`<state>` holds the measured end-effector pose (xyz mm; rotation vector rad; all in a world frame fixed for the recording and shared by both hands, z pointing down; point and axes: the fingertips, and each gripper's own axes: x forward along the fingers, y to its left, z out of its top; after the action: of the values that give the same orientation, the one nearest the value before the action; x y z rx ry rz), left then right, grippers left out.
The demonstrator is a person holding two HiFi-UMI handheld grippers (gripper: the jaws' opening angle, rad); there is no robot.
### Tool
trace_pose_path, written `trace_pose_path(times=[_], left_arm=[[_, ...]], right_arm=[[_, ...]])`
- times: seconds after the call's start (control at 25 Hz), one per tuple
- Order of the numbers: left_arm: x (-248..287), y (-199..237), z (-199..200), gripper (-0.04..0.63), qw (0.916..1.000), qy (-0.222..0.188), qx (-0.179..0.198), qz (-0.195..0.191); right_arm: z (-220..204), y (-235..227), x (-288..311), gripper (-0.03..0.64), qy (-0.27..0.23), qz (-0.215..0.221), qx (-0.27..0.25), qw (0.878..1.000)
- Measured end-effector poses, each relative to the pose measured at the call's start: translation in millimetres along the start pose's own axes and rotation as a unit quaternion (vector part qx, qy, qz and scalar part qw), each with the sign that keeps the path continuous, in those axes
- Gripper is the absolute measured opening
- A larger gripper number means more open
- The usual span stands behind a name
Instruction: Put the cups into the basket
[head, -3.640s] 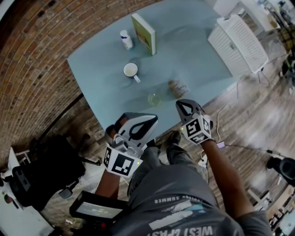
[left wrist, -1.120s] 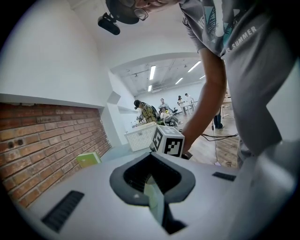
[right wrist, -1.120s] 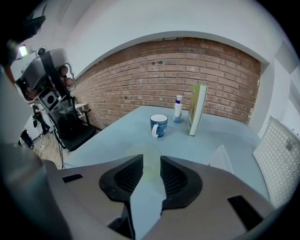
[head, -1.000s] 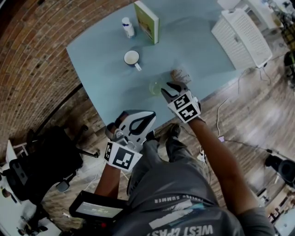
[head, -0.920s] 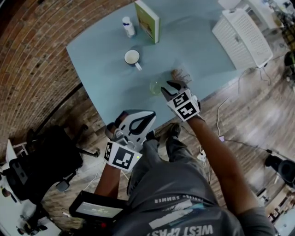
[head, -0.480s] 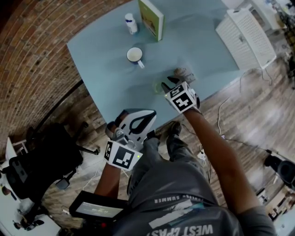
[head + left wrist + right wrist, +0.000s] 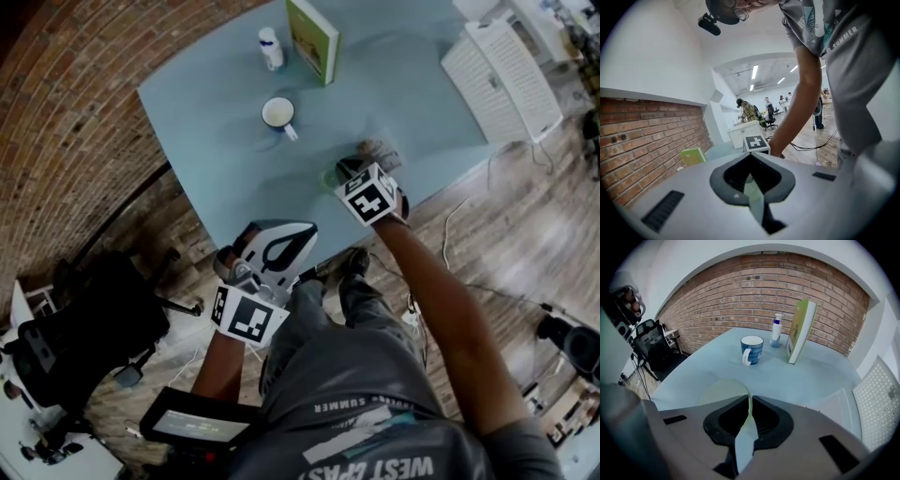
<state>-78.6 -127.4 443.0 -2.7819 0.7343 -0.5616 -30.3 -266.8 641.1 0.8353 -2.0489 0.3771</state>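
A pale green see-through cup [image 7: 329, 177] stands near the front edge of the light blue table [image 7: 216, 150]. My right gripper [image 7: 345, 172] tilts down over it. Its jaws have just been closing, and they now pinch the cup's near rim [image 7: 717, 391] between them. Farther back stands a blue mug [image 7: 278, 113], white inside, seen beyond the jaws [image 7: 752, 349]. The white latticed basket [image 7: 502, 80] sits at the table's right end. My left gripper [image 7: 298, 240] hangs off the table over the person's lap, jaws together and empty [image 7: 752, 187].
A green book [image 7: 312, 39] stands upright at the back beside a small pump bottle [image 7: 271, 47]. A clear ribbed glass [image 7: 377, 153] sits just right of the green cup. A black office chair [image 7: 84, 328] stands left of the table, and cables lie on the floor at right.
My right gripper went forward and down over the green cup, then its jaws closed on the rim. The left gripper stayed where it was.
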Motion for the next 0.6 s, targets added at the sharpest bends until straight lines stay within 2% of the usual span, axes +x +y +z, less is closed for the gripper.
trace_pose_path(times=[0.6], left_arm=[[2,4,17,0.002,0.9995,-0.016,0.021,-0.014]], right_arm=[[13,-9,-56,0.034,-0.059,-0.036,0.011,0.998]])
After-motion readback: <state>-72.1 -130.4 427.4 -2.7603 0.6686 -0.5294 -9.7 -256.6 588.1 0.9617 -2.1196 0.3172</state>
